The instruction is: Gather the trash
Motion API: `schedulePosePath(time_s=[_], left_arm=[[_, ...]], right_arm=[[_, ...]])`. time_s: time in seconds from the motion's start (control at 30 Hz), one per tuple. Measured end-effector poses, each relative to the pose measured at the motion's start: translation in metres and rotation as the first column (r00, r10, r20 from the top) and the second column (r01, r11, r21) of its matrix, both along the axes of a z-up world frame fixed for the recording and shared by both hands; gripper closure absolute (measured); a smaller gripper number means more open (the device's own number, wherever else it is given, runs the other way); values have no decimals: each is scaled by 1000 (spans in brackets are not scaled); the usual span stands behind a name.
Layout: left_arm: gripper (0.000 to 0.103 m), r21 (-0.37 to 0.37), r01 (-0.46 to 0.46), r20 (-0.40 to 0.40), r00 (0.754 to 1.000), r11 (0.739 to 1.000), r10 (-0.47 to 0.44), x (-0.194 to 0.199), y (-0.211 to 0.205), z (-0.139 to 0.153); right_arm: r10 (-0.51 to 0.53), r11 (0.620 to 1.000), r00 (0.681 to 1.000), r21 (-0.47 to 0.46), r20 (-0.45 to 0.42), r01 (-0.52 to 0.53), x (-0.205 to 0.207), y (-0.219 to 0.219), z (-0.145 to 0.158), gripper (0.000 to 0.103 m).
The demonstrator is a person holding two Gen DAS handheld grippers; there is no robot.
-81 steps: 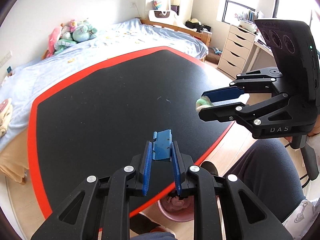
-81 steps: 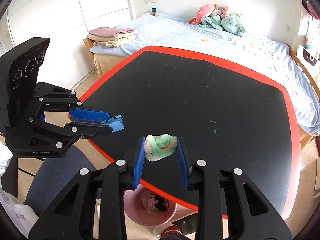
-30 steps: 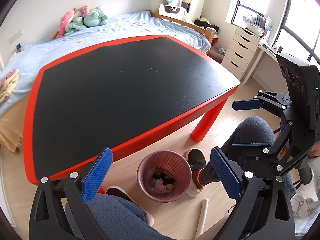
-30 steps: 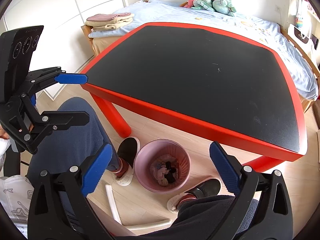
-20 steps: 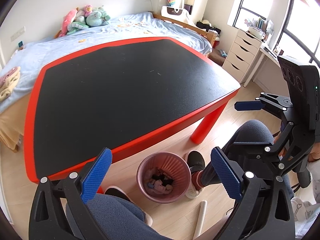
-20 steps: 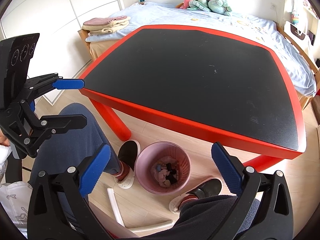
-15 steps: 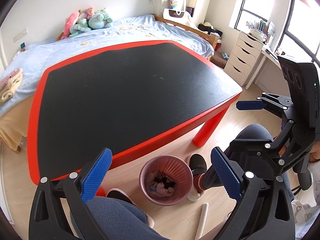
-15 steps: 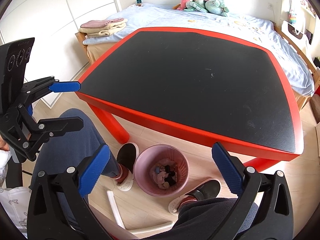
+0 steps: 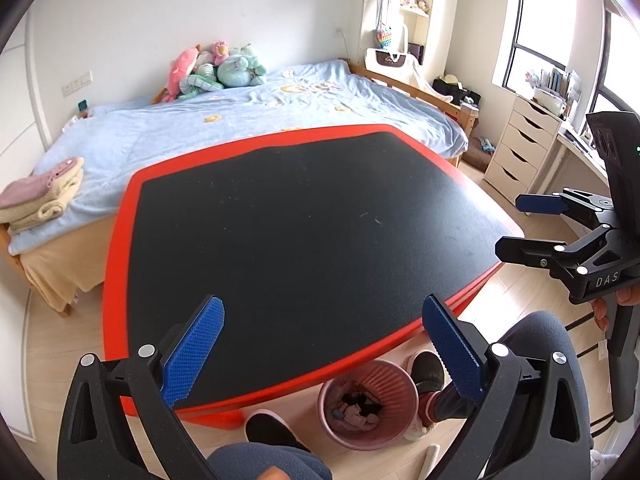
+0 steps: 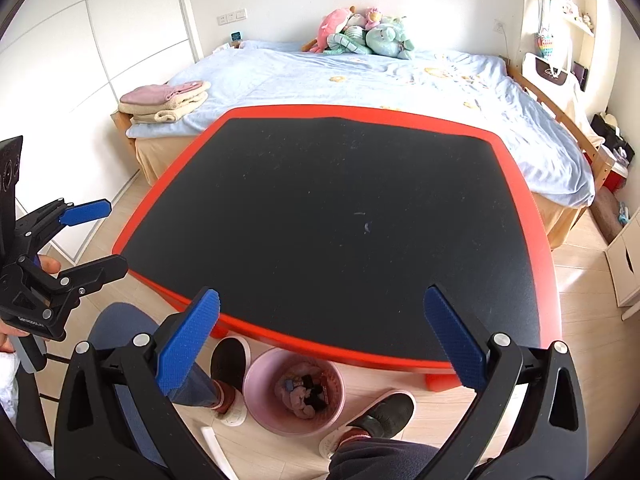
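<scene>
1. Nearest, the left tool (image 9: 322, 340) and the right tool (image 10: 320, 334) are both spread wide with nothing between their blue pads; each is released and empty.

2. Just below and beyond them, on the floor between the person's shoes, stands the pink bin (image 10: 256, 406). The trash (image 10: 306, 396) lies inside it: a jumble of soft pinkish wads and small dark pieces. Its exact make-up is too small to tell.

3. By their look, these scraps would be light and crushable and would not slip from ribbed pads. A pinch across the middle of a wad should hold it, and gentle closing is enough since nothing looks fragile.

4. The bin itself looks like thin ribbed plastic, light and a little flexible. If it needed shifting, the rim is the natural place to grip it.

5. Further out, the desk (image 10: 516, 184), black-topped with a red border, carries only faint specks and scuffs. No piece worth picking shows, so collection seems finished or close to it.

6. Beyond the desk is the bed (image 10: 360, 76), with folded towels (image 10: 164, 102) at one corner and plush toys (image 10: 364, 34) by the wall.
</scene>
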State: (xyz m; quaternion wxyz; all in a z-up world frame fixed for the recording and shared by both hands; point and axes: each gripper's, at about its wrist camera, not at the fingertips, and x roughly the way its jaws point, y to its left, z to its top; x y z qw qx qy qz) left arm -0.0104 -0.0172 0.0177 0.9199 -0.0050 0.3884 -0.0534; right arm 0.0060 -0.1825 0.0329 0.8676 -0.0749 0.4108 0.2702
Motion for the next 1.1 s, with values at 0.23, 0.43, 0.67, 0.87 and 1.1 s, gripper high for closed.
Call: schedulePosePath(time_s=[0.23, 0.43, 0.67, 0.87, 1.1], left_arm=[[6, -10, -40, 8, 999, 999, 40, 19, 7, 12], [6, -31, -47, -11, 999, 998, 47, 26, 8, 10], [6, -29, -86, -11, 996, 996, 86, 25, 13, 9], [6, -41, -80, -16, 997, 996, 79, 26, 13, 11], [6, -42, -72, -19, 997, 997, 71, 26, 12, 12]], right_arm=[[-21, 1000, 999, 19, 39, 20, 21, 3, 22, 3], [-15, 1000, 999, 20, 39, 14, 26, 6, 23, 3], [-12, 1000, 999, 16, 33, 12, 28, 8, 20, 3], [-11, 1000, 1000, 11, 30, 11, 29, 8, 18, 3], [-11, 1000, 999, 10, 32, 10, 30, 9, 18, 3]])
